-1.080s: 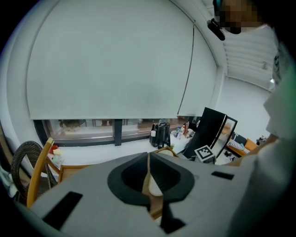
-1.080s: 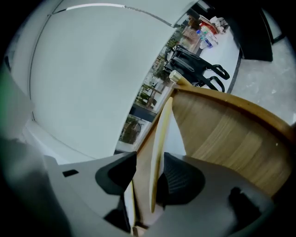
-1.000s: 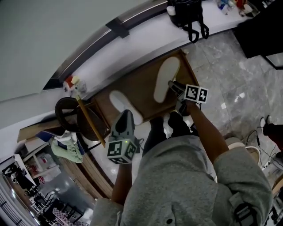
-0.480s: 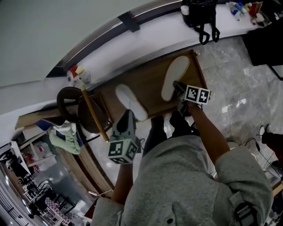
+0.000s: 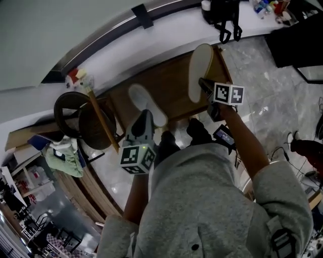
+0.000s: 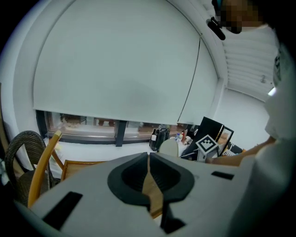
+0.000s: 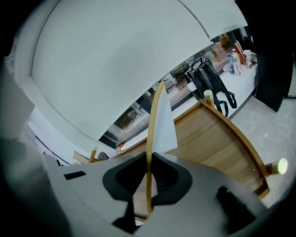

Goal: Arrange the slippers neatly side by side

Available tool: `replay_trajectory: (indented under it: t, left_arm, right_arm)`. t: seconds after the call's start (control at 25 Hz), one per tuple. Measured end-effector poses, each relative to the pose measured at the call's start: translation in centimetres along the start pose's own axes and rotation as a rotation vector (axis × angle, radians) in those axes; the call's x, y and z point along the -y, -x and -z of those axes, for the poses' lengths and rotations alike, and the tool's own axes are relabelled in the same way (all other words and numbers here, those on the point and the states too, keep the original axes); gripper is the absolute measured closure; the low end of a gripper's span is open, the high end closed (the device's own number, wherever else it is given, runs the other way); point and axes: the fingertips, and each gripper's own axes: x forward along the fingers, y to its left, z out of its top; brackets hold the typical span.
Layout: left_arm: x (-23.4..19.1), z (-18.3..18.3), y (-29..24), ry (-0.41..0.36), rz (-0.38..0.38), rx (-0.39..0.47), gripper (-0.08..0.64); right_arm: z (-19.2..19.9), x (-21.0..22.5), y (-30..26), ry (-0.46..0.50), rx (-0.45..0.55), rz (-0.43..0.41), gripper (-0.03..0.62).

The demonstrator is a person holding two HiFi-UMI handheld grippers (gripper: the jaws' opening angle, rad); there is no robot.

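Note:
Two white slippers are over a low wooden platform (image 5: 171, 85). The left slipper (image 5: 141, 101) lies flat on it. My left gripper (image 5: 145, 117) hovers above that slipper's near end; in the left gripper view its jaws (image 6: 148, 155) are shut with nothing between them. My right gripper (image 5: 204, 83) is shut on the heel end of the right slipper (image 5: 200, 68). Its jaws have just been closing on it. In the right gripper view this slipper (image 7: 163, 125) stands on edge between the pads of the right gripper (image 7: 149, 159), raised off the wood.
A black bag (image 5: 224, 12) sits on the white ledge behind the platform. A dark woven stool (image 5: 75, 118) and a wooden stick (image 5: 103, 126) stand to the left. Grey marble floor (image 5: 262, 101) lies to the right. The person's legs are just in front of the platform.
The right gripper has shut on the right slipper's heel and lifted it, rolling it onto its edge. The left gripper has shifted a little over the left slipper.

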Motion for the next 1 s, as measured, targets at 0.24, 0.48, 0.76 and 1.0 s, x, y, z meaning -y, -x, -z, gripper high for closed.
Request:
replay_trajectory:
  t: [0.24,0.48,0.76,1.0]
  left_arm:
    - [-4.0,-1.0,3.1,0.012,0.068,0.035,0.534]
    - [-9.1,-0.2,5.7,0.028,0.078,0.045,0.534]
    - [-13.1,0.1,8.5,0.034,0.074,0.060,0.534]
    - [-15.5,0.5,10.4,0.033,0.059,0.064,0.534]
  right_arm:
    - [2.7,-4.7,-0.6,0.129,-0.090,0.113,0.541]
    - [7.8,-5.4,-3.5,0.366,-0.259,0.386,0.541]
    - [11.1,-7.1,-7.1,0.550,-0.433,0.547,0.541]
    - [12.9,-10.0,-10.4,0.609,-0.457,0.547,0.540]
